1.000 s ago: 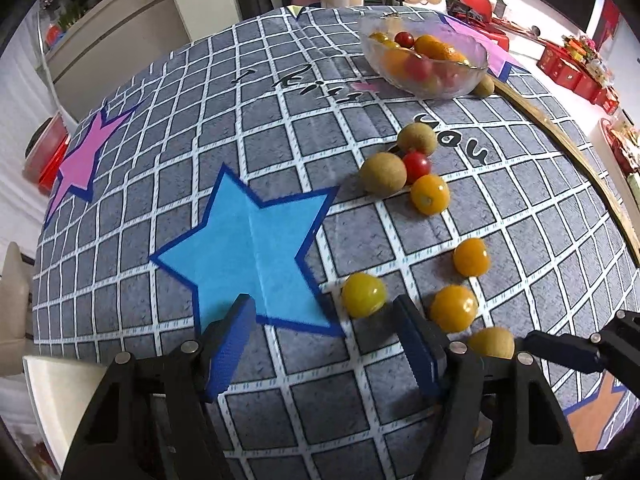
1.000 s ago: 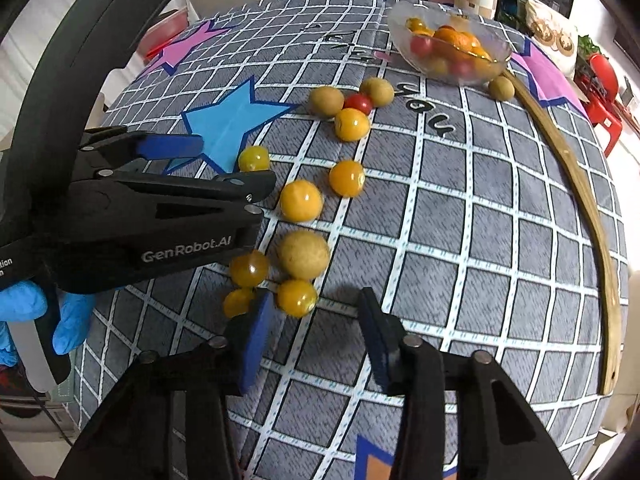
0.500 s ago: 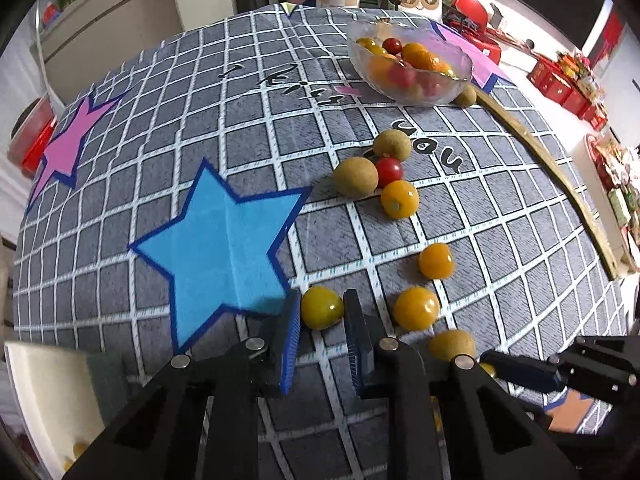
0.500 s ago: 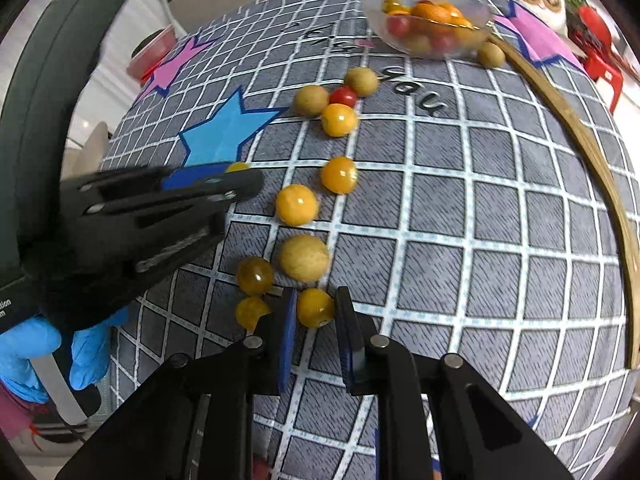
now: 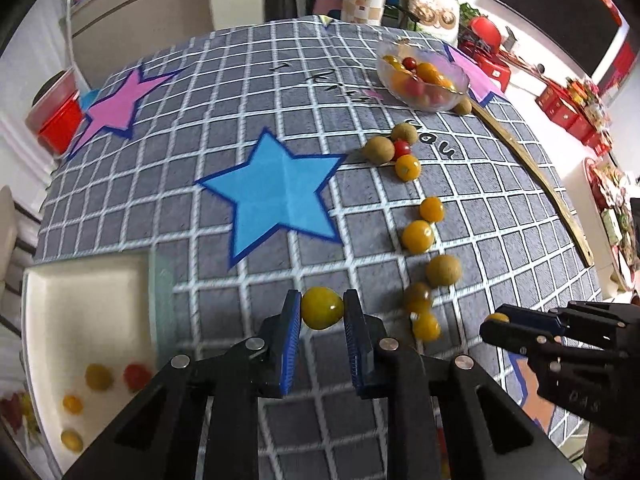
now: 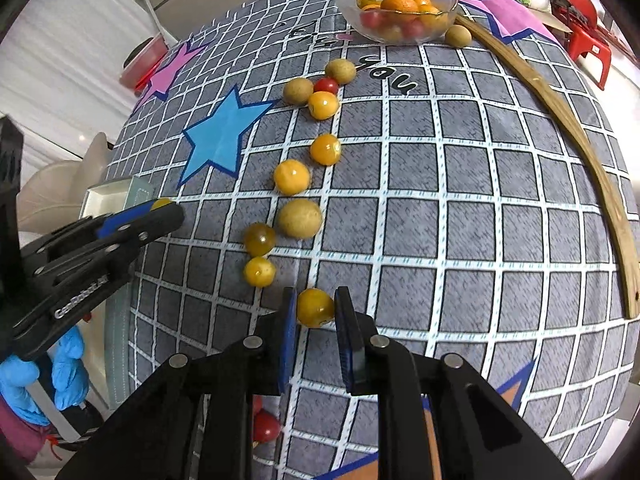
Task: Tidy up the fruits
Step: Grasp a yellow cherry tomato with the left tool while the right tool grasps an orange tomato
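Observation:
My left gripper (image 5: 322,314) is shut on a yellow tomato (image 5: 322,308) and holds it above the cloth, near a white tray (image 5: 80,304). My right gripper (image 6: 316,310) is shut on an orange-yellow tomato (image 6: 315,307), lifted off the cloth. The right gripper also shows in the left wrist view (image 5: 496,320), and the left gripper in the right wrist view (image 6: 160,206). Several loose tomatoes and brown round fruits lie in a line on the checked cloth (image 6: 480,200), among them a brown fruit (image 6: 300,218) and an orange tomato (image 6: 291,177).
A glass bowl (image 6: 396,8) full of tomatoes stands at the far side, with a brown fruit (image 6: 458,35) beside it. The white tray holds a few small tomatoes (image 5: 98,376). A curved wooden strip (image 6: 580,140) lies along the right. A blue star (image 5: 276,196) marks the cloth.
Both grippers closed on their tomatoes and lifted them. The left one has moved back and left toward the white tray, carrying the yellow tomato.

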`<state>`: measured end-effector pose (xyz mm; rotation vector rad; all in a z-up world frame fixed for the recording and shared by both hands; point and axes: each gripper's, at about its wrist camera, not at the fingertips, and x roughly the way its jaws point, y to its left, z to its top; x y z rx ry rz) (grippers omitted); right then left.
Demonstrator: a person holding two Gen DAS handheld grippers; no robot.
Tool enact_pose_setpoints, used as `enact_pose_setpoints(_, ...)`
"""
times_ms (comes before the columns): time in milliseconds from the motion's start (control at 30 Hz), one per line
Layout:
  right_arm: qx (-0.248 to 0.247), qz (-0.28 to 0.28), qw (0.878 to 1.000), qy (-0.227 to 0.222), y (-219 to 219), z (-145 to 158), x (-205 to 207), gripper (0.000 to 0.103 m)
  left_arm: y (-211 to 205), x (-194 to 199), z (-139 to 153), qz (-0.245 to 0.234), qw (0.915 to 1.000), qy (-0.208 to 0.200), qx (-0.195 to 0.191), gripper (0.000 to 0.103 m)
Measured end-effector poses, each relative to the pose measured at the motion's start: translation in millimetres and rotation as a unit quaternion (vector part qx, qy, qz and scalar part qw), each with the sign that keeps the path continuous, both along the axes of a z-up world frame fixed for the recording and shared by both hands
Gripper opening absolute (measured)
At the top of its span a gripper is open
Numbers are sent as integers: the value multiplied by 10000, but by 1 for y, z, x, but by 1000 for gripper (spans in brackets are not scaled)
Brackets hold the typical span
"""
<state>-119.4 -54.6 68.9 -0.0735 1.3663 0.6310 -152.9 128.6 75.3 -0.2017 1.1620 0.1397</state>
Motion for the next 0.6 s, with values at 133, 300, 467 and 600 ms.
enact_pose_setpoints(133,-4,74,10000,16,6,5,-7,21,12,-20,6,179,9998,3,45,23)
enact_pose_setpoints(300,4,250,9997,35,22,10,-15,21,29,-49,5,399,9992,84,58,23)
enact_pose_setpoints(467,63,528,9986,22,50,15,-23,21,48,-80,7,717,9973,111,72,23)
enact_pose_setpoints(600,133,800,9967,16,78,20,-31,21,69,-102,9,1025,9946,113,101,23)
